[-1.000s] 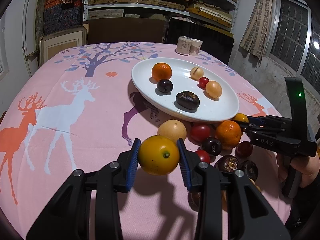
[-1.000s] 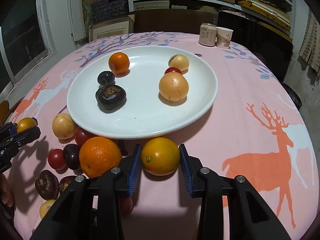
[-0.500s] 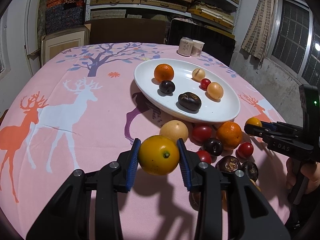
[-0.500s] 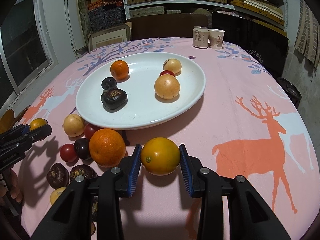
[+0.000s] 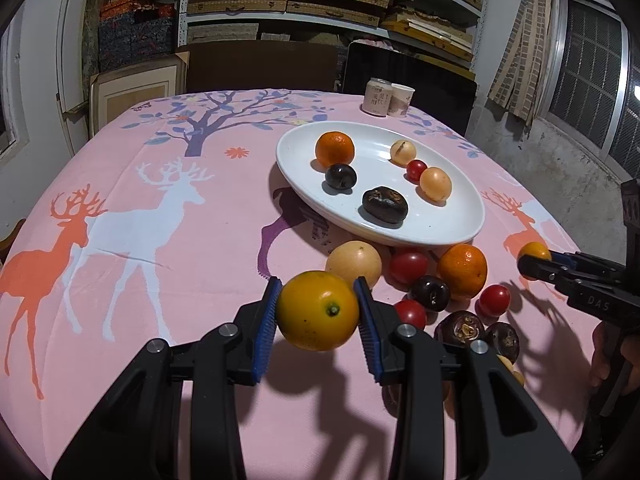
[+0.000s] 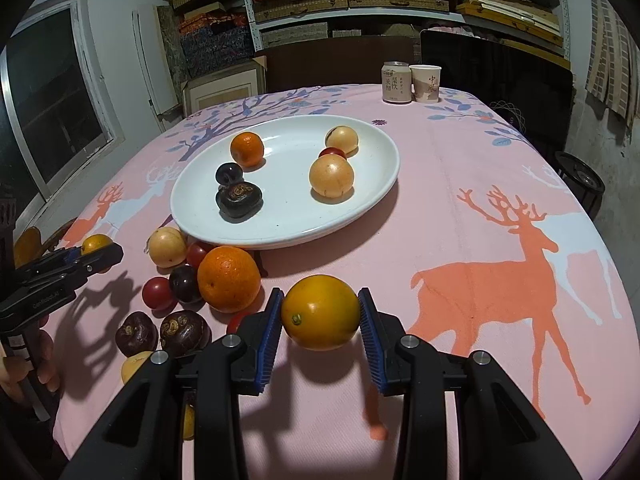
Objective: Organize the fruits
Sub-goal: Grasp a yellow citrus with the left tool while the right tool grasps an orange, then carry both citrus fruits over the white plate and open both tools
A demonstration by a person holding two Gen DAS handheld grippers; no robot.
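My left gripper (image 5: pixel 318 312) is shut on a yellow-orange citrus fruit (image 5: pixel 318 310) and holds it above the pink cloth, near side of the loose fruit pile. My right gripper (image 6: pixel 320 314) is shut on a second yellow-orange citrus fruit (image 6: pixel 320 312), also lifted, right of the pile. The white oval plate (image 5: pixel 452 228) holds an orange (image 5: pixel 334 149), dark plums, a cherry tomato and pale round fruits. The loose pile has an orange (image 6: pixel 229 279), cherry tomatoes (image 6: pixel 157 293), dark plums (image 6: pixel 184 283) and wrinkled dark fruits (image 6: pixel 185 332). The right gripper also shows in the left wrist view (image 5: pixel 536 262).
A drink can (image 6: pixel 396 82) and a paper cup (image 6: pixel 429 83) stand at the table's far edge. Dark chairs and stacked shelves lie behind the table. A round stool (image 6: pixel 580 176) stands off the right side. The deer-print cloth (image 5: pixel 140 220) covers the table.
Both grippers have drawn back and risen from the plate, each still holding its citrus fruit. The plate and pile look smaller and farther in both views.
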